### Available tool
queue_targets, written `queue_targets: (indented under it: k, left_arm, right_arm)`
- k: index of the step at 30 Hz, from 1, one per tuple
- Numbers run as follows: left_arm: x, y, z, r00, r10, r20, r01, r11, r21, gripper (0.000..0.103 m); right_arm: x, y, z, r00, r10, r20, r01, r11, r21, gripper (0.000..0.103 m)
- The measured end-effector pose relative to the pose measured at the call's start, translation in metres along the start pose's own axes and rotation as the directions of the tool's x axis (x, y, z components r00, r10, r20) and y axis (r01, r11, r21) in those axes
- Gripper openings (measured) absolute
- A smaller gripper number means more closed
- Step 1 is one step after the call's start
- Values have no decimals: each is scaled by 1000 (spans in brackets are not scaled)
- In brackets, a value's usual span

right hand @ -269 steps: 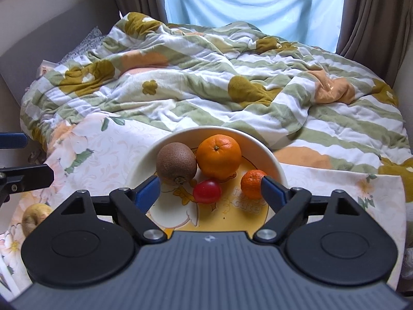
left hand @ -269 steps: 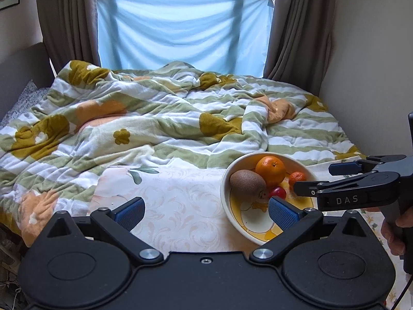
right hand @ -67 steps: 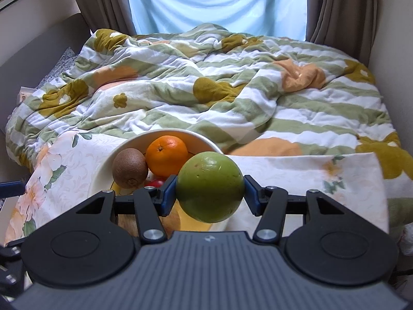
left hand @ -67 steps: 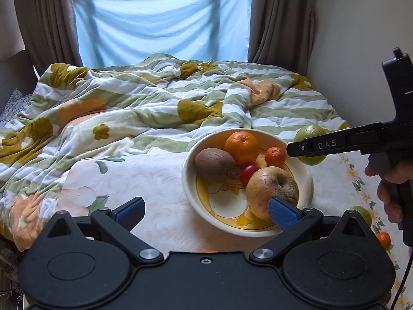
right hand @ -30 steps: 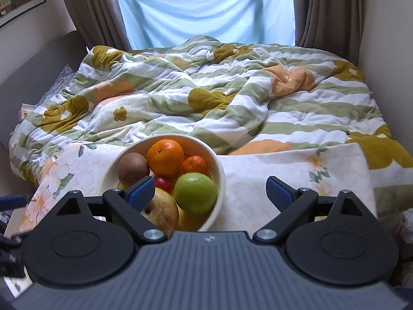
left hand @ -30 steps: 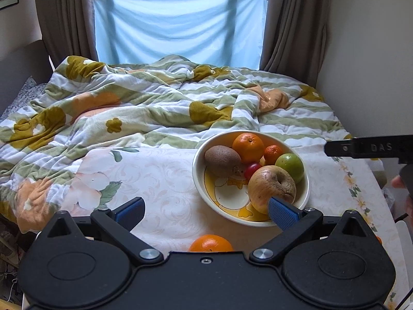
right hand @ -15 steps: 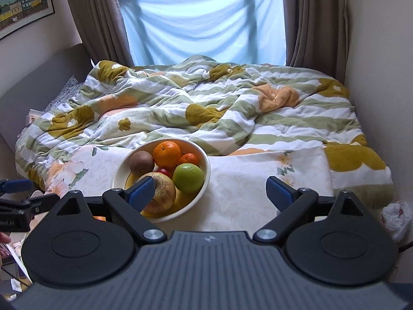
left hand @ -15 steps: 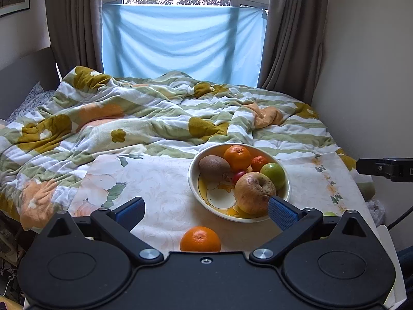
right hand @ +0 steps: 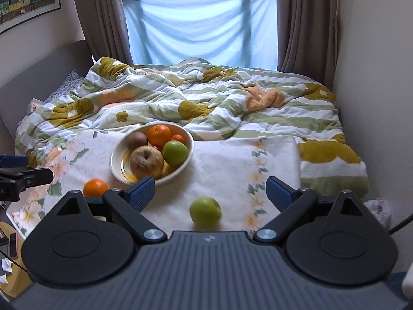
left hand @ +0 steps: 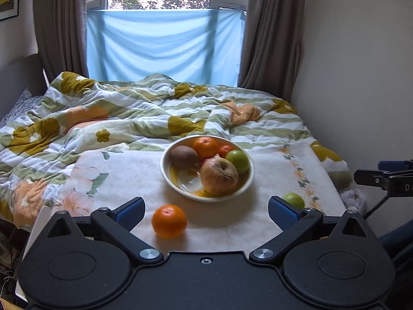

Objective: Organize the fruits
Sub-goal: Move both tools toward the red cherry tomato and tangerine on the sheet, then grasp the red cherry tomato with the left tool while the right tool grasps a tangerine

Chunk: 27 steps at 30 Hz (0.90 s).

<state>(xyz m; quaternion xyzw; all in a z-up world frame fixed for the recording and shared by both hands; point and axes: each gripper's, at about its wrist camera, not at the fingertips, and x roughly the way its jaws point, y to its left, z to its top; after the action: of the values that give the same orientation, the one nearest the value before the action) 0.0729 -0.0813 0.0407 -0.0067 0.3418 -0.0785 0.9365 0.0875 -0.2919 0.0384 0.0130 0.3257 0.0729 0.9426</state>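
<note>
A white bowl (left hand: pixel 165 173) (right hand: pixel 113 164) sits on a floral cloth on the bed. It holds a kiwi (left hand: pixel 183 156), an orange (left hand: pixel 205 147), a small tangerine (left hand: pixel 225 150), a green apple (left hand: pixel 237 160) (right hand: pixel 175 152) and a big wrinkled apple (left hand: pixel 219 175) (right hand: pixel 146 162). A loose orange (left hand: pixel 169 221) (right hand: pixel 95 187) lies on the cloth before the bowl. A loose green apple (left hand: pixel 293 200) (right hand: pixel 205 211) lies to the right. My left gripper (left hand: pixel 206 210) and right gripper (right hand: pixel 210 191) are open, empty and held back from the bowl.
A rumpled striped quilt (left hand: pixel 144 113) covers the bed behind the cloth (left hand: pixel 271 170). A wall (left hand: pixel 361 77) runs along the right side. Brown curtains and a blue sheet (left hand: pixel 165 44) hang at the window. A white bag (right hand: pixel 378 208) lies on the floor at right.
Both grippers have pulled back and up from the bowl, so it looks smaller. The green apple the right gripper held 2.2 s ago lies in the bowl.
</note>
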Motion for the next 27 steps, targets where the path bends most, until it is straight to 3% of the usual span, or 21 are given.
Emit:
queue_targets:
  k: [6,11,20,23,27]
  left_arm:
    - [11,-28,-15,994,-83,-65,87,995,50,103]
    - [31,-56,-31,978,-159,-137,176,978,116,103]
    - [74,-103,-64,917,-282,-283,354,902,247,102]
    - [90,-116,-77,893,-312,-324,401,879,259,101]
    - [107,-132,-87,868,-345,-358,447,857,256,92]
  right_arm:
    - [-8,-17,-21,999,-30,-20,29,999,-36,103]
    - [2,-33,-38,997,-51,-53,47,996,-81,103]
    - [44,-57,-64,987,-19,-158,2,995,-102,103]
    - [58,-62,-72,981,-3,-192,-16,995,-98,98]
    - [72,-65,-79,973,15,-230,-40,994,-105,94]
